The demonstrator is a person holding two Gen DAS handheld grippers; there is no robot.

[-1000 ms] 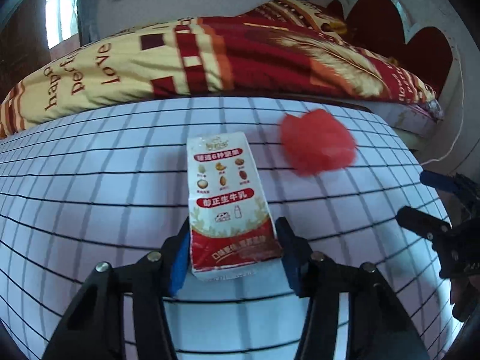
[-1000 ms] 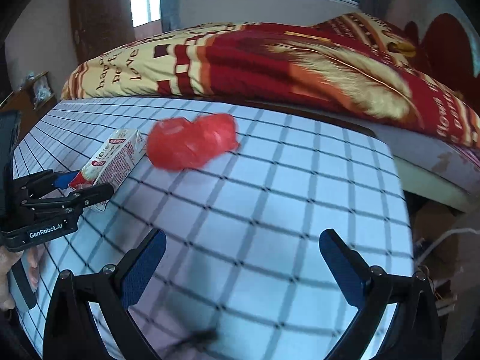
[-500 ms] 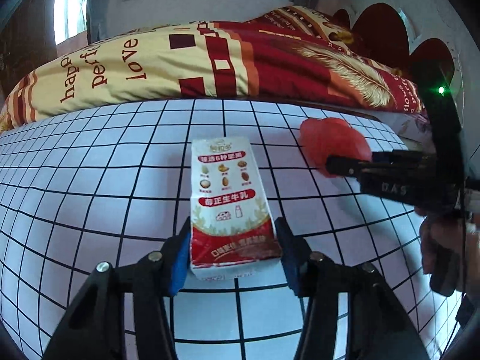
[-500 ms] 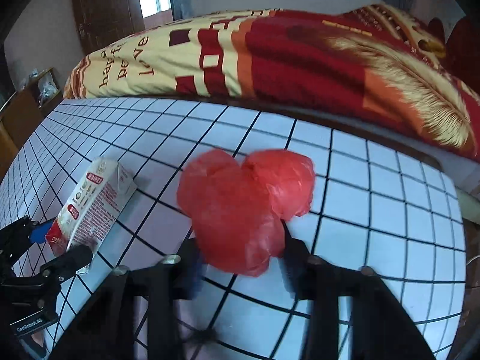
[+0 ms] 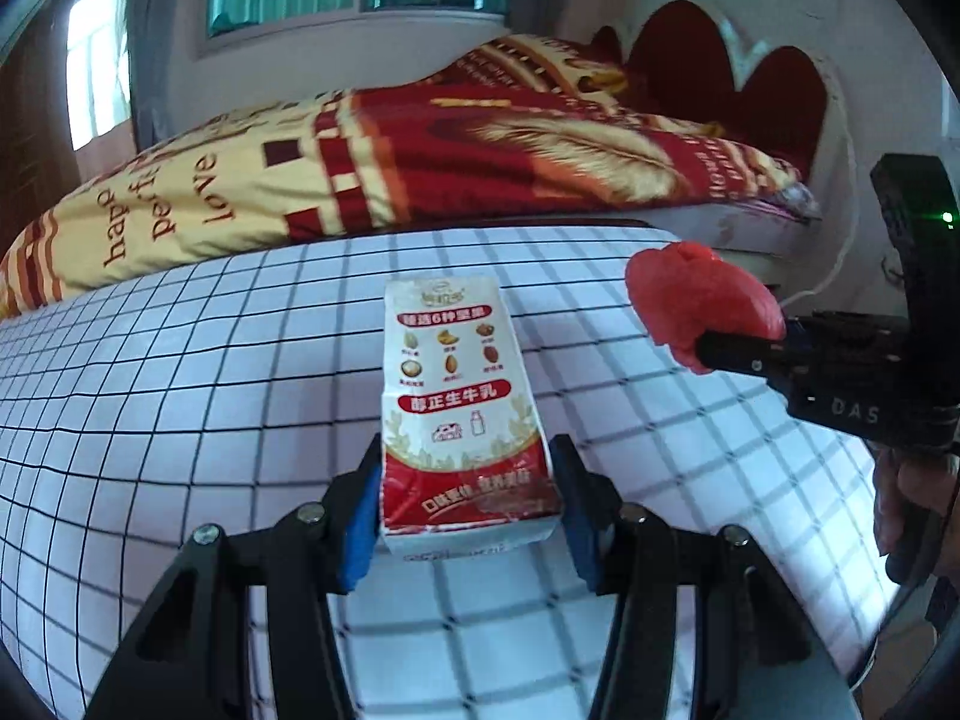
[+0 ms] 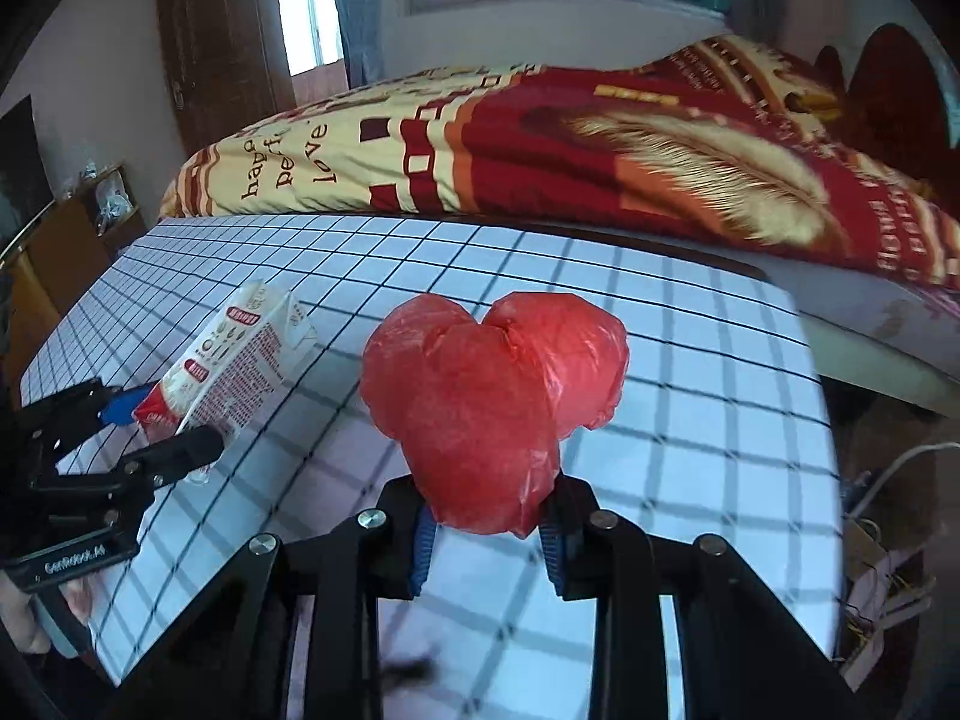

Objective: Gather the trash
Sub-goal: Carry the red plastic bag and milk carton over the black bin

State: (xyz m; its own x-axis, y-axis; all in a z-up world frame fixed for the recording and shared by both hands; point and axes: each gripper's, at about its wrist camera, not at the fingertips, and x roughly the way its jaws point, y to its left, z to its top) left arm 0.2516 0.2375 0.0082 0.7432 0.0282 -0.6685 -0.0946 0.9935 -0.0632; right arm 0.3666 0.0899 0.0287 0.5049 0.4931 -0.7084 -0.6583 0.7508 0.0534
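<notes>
The left tongs (image 5: 465, 513) are clenched on a milk carton (image 5: 462, 408), their blue pads (image 5: 360, 531) pressed against its two long sides near the red bottom end, so that the carton points away from the camera with its printed face up and hangs above the table (image 5: 180, 384), which is covered in a white cloth with a black grid. In the right wrist view the same carton (image 6: 234, 360) shows at the left, tilted, caught between the black fingers of the left tongs (image 6: 162, 426), clear of the cloth. The right tongs (image 6: 486, 546) are closing on a crumpled red plastic bag (image 6: 492, 402); the bag's lower end sits between the blue pads (image 6: 423, 546), which squeeze it, while its puffed top bulges upward in two lobes. From the left wrist view the red bag (image 5: 702, 306) is seen at the right, gripped at the tip of the right tongs (image 5: 738, 354) and held above the far right edge of the table, well apart from the carton. A person's hand (image 5: 912, 504) holds the right tongs' handle at the right border. Behind the table lies a bed (image 6: 570, 150) with a red and yellow quilt printed with a feather and words.
</notes>
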